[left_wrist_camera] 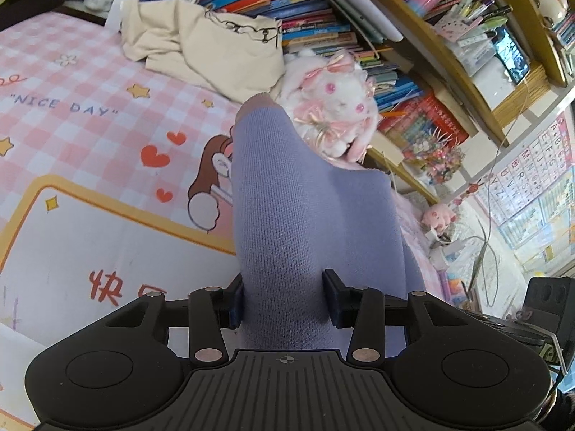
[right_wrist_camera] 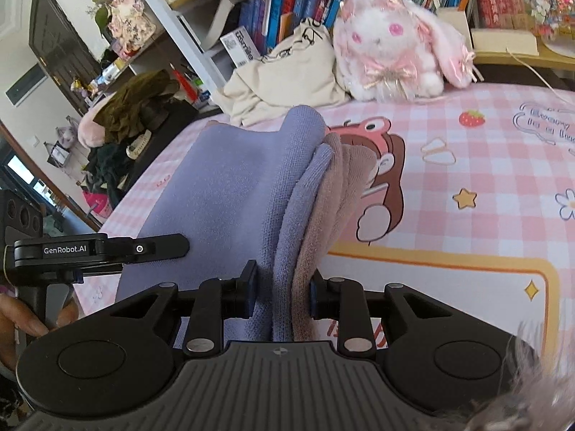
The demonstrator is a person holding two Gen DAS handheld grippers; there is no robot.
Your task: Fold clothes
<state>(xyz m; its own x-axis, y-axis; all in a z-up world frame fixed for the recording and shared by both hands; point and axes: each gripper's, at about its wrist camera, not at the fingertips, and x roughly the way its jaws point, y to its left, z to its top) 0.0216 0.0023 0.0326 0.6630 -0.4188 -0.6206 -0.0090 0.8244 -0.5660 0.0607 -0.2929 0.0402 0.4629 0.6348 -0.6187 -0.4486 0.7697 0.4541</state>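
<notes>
Both grippers are clamped on one lilac knit garment (right_wrist_camera: 230,186) held up over the pink checked bed (left_wrist_camera: 90,82), the left gripper (left_wrist_camera: 284,296) on a single broad fold, the right gripper (right_wrist_camera: 282,292) on a thick bunch of lilac and mauve layers. That bunch could slip or fan apart if the pinch eases, and a low swing might catch the plush rabbit (right_wrist_camera: 391,46) or the cream garment (left_wrist_camera: 201,43) at the bed's far edge. Readable: "NICE DAY" on the bedsheet, "GenRobot.AI" on the left gripper.
</notes>
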